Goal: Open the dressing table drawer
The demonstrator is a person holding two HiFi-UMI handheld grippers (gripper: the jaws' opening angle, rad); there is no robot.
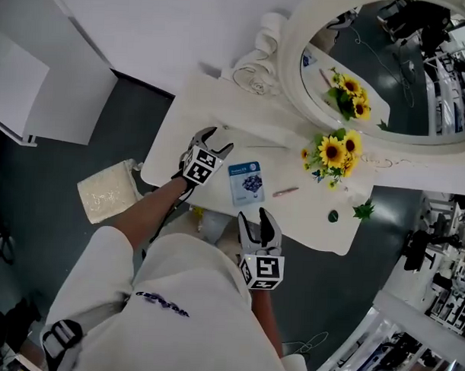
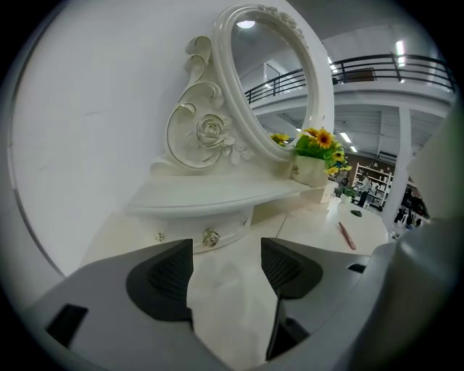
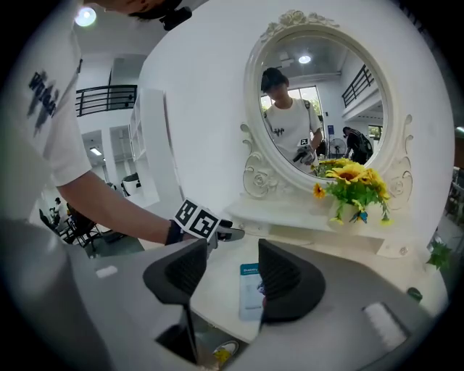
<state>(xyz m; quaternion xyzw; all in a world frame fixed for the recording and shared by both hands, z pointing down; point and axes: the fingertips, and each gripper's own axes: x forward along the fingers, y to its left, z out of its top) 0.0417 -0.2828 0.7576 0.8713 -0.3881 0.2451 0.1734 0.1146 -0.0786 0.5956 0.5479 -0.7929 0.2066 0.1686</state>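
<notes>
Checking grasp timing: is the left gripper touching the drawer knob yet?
Apart. Left gripper view: the left gripper has its fingers open, and the drawer knob sits beyond their tips, with bare tabletop showing between.

Left gripper jaws apart and empty, left forearm stretched forward, right gripper behind it, jaws apart, empty

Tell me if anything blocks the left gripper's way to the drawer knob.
Nothing visible does. The left gripper has its jaws apart and empty, with only bare tabletop between them and the drawer knob ahead. The pink pen lies well off to the right, out of that path.
</notes>
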